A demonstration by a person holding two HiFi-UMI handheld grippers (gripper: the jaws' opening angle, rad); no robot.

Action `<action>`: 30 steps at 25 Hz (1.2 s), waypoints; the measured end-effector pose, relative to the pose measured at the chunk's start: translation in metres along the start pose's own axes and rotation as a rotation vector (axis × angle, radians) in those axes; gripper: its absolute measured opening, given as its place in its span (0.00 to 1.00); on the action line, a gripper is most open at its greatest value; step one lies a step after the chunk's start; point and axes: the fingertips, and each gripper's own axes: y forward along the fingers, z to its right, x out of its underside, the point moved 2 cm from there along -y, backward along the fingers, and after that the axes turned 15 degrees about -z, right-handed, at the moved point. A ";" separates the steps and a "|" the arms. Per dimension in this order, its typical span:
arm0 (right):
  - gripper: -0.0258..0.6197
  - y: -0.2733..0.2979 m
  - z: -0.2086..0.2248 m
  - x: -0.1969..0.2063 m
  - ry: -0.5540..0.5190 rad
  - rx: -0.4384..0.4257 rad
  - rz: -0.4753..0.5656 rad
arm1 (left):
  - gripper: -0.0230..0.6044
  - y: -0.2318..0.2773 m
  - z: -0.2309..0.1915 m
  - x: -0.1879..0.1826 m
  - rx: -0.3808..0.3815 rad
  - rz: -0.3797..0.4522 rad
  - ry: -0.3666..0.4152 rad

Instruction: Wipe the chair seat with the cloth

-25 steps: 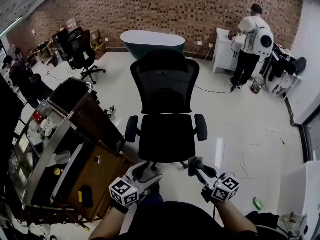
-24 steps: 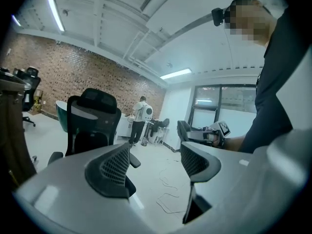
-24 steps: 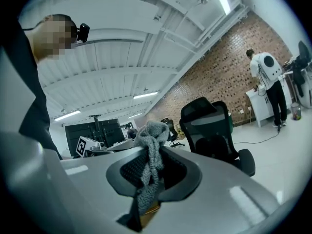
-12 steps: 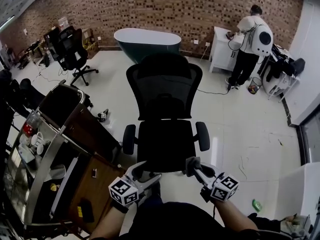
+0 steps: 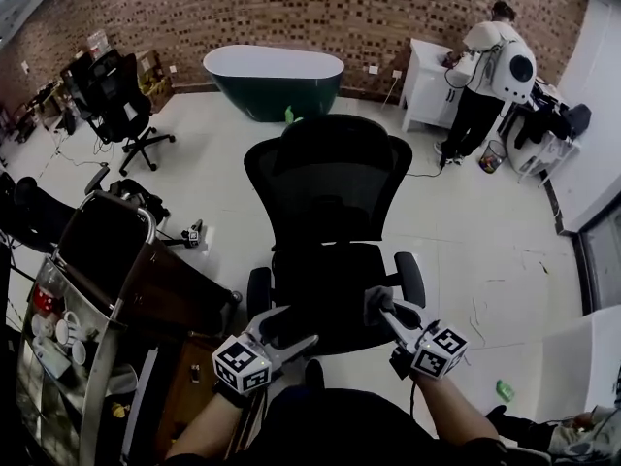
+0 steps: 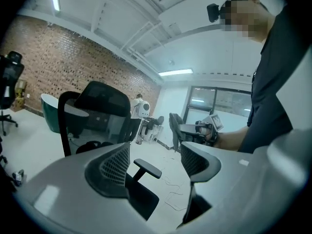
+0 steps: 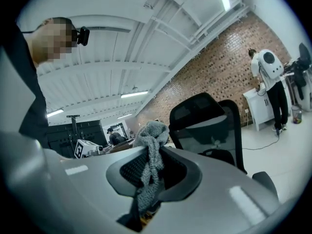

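Note:
A black mesh office chair (image 5: 330,178) stands in the middle of the head view, its seat (image 5: 325,275) just beyond both grippers. My right gripper (image 5: 380,306) is shut on a grey knitted cloth (image 5: 375,300) and hovers at the seat's front right corner, near the right armrest (image 5: 412,278). In the right gripper view the cloth (image 7: 149,147) hangs bunched between the jaws of the right gripper (image 7: 151,167). My left gripper (image 5: 294,326) is open and empty at the seat's front left. In the left gripper view the left gripper (image 6: 155,155) frames an armrest (image 6: 147,168).
A metal cart (image 5: 92,289) with cups and a wooden shelf stands close on the left. A dark green bathtub (image 5: 272,76) is behind the chair. Another office chair (image 5: 116,100) is at the back left. A person (image 5: 490,66) works at a white cabinet (image 5: 422,85) at the back right.
The view has moved closer to the chair. Both grippers have gone forward from short of the seat to over its front edge. The right one still holds the cloth.

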 end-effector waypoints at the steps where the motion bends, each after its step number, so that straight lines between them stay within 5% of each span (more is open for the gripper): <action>1: 0.12 0.007 0.001 -0.007 -0.003 -0.001 0.003 | 0.60 0.000 -0.008 -0.006 0.002 0.003 0.003; 16: 0.12 0.068 0.020 -0.015 -0.005 -0.035 -0.064 | 0.60 0.010 -0.059 -0.016 -0.009 -0.001 -0.036; 30: 0.12 0.204 0.077 0.065 -0.039 -0.165 -0.327 | 0.60 0.057 -0.137 0.039 -0.139 -0.084 -0.197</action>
